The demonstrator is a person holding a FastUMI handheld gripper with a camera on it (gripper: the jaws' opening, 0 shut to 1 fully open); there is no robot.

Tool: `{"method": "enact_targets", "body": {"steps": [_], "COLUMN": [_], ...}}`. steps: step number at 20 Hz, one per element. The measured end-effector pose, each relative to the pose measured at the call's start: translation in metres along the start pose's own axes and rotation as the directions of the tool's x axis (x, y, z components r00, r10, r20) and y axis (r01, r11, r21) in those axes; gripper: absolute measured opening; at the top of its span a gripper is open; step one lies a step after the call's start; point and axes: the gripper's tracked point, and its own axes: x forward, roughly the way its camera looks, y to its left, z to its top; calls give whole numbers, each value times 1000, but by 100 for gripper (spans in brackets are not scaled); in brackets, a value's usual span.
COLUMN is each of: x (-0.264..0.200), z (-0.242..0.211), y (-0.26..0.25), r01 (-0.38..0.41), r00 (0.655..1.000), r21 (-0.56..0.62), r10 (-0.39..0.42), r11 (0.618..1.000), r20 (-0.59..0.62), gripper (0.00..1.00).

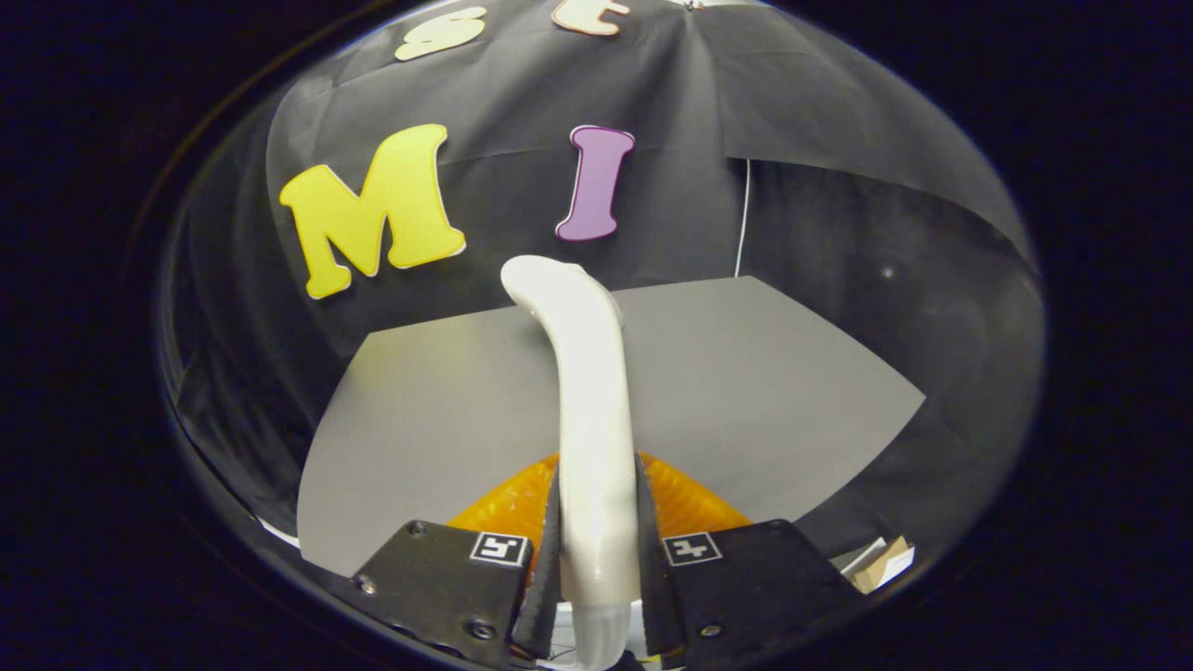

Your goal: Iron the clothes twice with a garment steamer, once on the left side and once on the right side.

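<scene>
My gripper (596,550) clamped on curved white plastic steamer handle (589,410), orange ribbed cloth (690,503) beneath, grey tabletop (764,391) beyond

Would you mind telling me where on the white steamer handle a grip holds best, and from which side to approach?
Low on the straight shaft of the steamer handle, well below its bent top, with one finger on each flank. The shaft is narrow and even there, and the gripper is already shut on it that way, above the orange part.
</scene>
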Motion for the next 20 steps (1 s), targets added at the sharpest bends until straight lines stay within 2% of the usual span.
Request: {"method": "enact_targets", "body": {"steps": [3,6,10,16,20], "x": [-4,-14,-52,-124,-172], "z": [1,-2,7,31,45], "y": [7,5,18,55,81], "r01": [-27,12,-22,-62,-104], "r00": [999,999,991,952,913], "r21": [37,49,46,40,62], "r10": [26,-14,15,47,71], "r11": [999,999,999,997,993], "r20": [21,42,134,301,402], "gripper": [35,33,32,32,32]}}
